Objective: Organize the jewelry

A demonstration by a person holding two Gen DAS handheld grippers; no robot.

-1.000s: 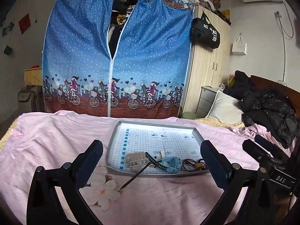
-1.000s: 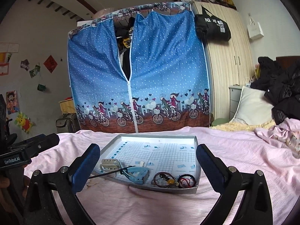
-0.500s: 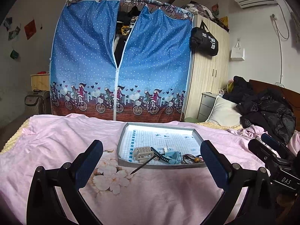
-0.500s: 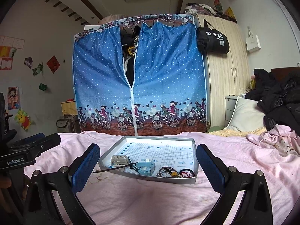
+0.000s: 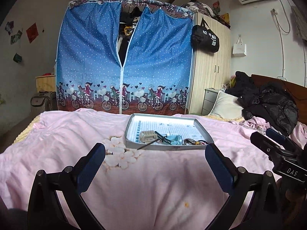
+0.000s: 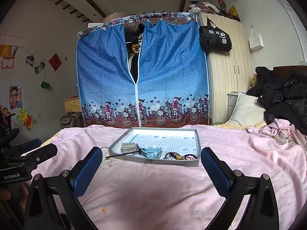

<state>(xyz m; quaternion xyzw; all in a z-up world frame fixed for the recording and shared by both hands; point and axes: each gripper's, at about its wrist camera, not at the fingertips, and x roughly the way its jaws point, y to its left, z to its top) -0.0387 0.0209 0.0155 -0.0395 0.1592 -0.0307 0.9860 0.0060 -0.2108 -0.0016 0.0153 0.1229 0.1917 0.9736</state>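
Both my grippers hang wide open and empty; I'd pinch those light, floppy beaded bracelets in the shallow grey metal tray by a strand.

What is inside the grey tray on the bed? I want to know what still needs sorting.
The tray holds a pale hair clip, a dark stick poking over the rim, a blue band and tangled bracelets. Anything beneath the pile is hidden.

tray: grey, flat on bed | jewelry: near edge
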